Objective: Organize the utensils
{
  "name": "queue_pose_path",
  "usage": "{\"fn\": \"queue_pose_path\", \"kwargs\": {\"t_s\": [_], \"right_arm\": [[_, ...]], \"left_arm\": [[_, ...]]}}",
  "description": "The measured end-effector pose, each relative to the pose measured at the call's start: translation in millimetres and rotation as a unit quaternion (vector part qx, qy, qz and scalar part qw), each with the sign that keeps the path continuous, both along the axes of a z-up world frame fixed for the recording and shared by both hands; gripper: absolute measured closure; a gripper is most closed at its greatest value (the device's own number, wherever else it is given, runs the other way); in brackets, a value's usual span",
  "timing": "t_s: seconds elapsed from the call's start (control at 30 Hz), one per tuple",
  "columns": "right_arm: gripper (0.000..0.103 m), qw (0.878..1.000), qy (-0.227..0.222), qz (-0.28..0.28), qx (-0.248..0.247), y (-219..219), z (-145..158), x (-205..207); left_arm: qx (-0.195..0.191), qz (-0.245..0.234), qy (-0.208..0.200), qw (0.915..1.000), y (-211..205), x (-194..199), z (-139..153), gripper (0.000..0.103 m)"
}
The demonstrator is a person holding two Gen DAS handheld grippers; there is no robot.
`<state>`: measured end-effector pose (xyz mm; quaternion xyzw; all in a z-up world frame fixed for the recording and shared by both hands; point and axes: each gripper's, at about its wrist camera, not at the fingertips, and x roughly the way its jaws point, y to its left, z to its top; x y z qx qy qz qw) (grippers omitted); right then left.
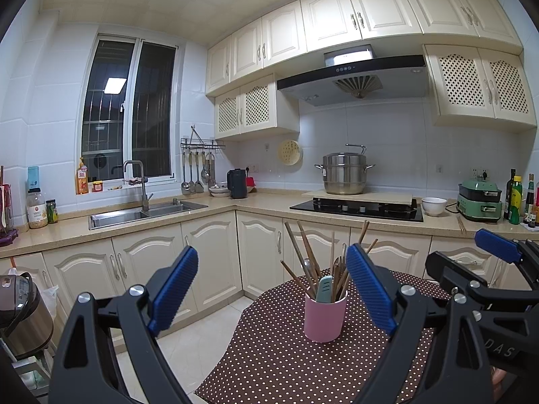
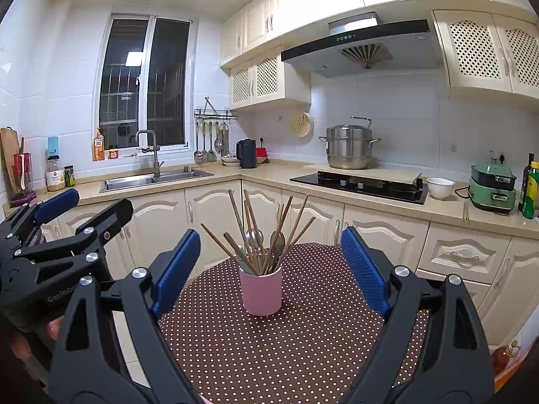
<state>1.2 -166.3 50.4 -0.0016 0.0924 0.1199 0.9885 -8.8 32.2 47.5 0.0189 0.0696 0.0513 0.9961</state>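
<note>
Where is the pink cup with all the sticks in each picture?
Left wrist view: the pink cup stands right of centre, low, by the left gripper's right-hand finger.
Right wrist view: the pink cup stands near the centre, between the right gripper's open fingers.
Shared landmark: the steel pot on the stove.

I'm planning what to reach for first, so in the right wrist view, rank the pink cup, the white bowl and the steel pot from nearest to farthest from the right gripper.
From the right gripper:
1. Pink cup, straight ahead on the dotted tablecloth.
2. White bowl, on the counter to the right, beside the stove.
3. Steel pot, further back, near the wall.
</note>
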Motion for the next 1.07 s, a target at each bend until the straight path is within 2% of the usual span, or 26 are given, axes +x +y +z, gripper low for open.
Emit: {"fn": "queue_pose_path", "kwargs": {"t_s": [0.8,0.93,1.07], "right_arm": [[0.018,1.0,0.028,0.002,0.009,-5,-17,28],[0.016,0.999,0.043,-0.002,0.009,-6,-25,41],[0.015,0.997,0.074,-0.003,0.01,-12,-42,62]], "left_arm": [[0.001,0.003,0.031,0.9995,-5,30,-14,0.015],[-0.008,-0.002,0.06,0.9982,-4,49,-24,0.015],[-0.022,-0.011,0.107,0.9939,-4,76,-43,0.015]]}}
